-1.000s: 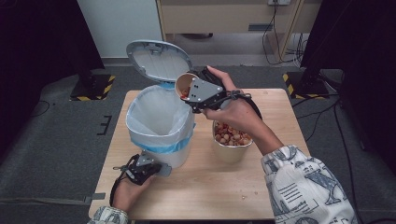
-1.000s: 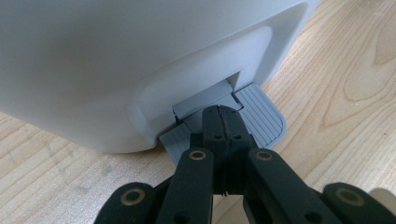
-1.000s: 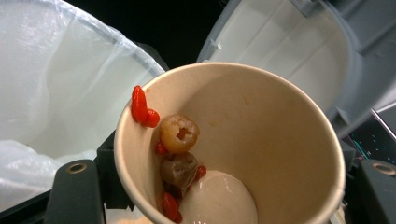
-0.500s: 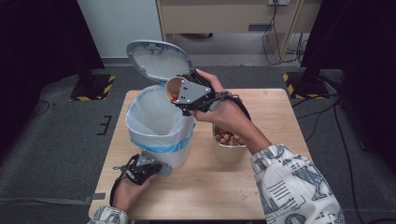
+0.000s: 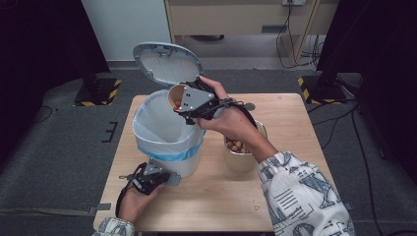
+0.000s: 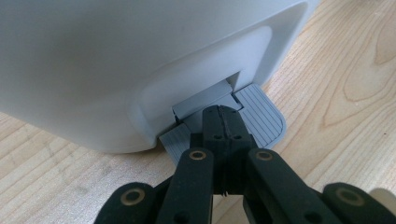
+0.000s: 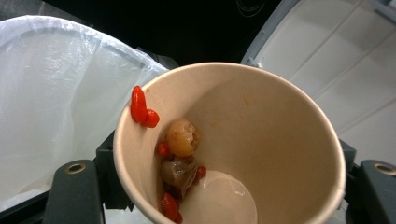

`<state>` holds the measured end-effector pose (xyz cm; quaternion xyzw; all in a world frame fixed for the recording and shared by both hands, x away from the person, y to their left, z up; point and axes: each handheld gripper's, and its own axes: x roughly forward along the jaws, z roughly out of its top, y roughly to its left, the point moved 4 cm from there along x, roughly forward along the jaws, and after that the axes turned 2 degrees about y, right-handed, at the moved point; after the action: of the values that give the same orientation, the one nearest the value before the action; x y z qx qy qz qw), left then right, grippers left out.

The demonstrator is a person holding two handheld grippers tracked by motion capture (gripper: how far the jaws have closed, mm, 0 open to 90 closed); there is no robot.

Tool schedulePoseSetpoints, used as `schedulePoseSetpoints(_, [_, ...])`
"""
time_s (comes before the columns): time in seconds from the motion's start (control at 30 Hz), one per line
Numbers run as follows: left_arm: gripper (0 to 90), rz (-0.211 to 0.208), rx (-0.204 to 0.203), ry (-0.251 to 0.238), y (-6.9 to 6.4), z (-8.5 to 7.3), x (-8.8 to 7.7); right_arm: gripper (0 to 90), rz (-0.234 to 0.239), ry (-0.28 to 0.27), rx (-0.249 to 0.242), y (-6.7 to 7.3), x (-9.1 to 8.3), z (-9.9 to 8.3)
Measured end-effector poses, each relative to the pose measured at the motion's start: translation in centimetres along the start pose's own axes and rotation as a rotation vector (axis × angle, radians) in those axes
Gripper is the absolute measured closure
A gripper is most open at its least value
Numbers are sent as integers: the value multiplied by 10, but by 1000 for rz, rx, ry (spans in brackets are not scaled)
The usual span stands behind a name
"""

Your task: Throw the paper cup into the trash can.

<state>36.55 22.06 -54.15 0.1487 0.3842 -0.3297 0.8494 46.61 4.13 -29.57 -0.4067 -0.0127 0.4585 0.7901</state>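
Observation:
A white pedal bin (image 5: 169, 147) stands on the wooden table (image 5: 295, 123) with its grey lid (image 5: 164, 64) raised and a clear liner (image 7: 56, 93) inside. My left gripper (image 5: 164, 178) is shut, and its tips (image 6: 223, 114) rest on the grey pedal (image 6: 261, 116) at the bin's foot (image 6: 116, 60). My right gripper (image 5: 183, 104) is shut on a paper cup (image 5: 175, 94), tipped on its side over the bin's mouth. Red berries and pale fruit pieces (image 7: 180, 140) cling inside the cup (image 7: 261, 121). The jaws have just eased open a touch, with the cup still between them.
A second paper tub (image 5: 243, 162) holding brownish food (image 5: 236, 146) stands on the table right of the bin, under my right forearm. The raised lid (image 7: 336, 56) rises just behind the tipped cup. Bare wood lies along the table's near and right edges.
My right gripper has carried the cup leftward and slightly down, from above the tub to over the bin's mouth. The left gripper has stayed on the pedal.

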Motion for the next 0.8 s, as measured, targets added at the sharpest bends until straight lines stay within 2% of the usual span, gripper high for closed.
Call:
schedulePoseSetpoints(0.07, [899, -1, 0, 0, 0, 0, 0, 247, -8, -2, 12, 1, 3, 1])
schedulePoseSetpoints(0.13, [899, 0, 0, 0, 0, 0, 0, 152, 0, -7, 79, 1, 7, 1])
schedulePoseSetpoints(0.2, [899, -1, -1, -1, 0, 0, 0, 121, 22, -1, 131, 2, 9, 0])
schedulePoseSetpoints(0.43, [899, 0, 0, -1, 0, 0, 0, 126, 23, 19, 182, 2, 9, -6])
schedulePoseSetpoints(0.8, [899, -1, 0, -1, 0, 0, 0, 121, 29, 29, 270, -5, -1, -15])
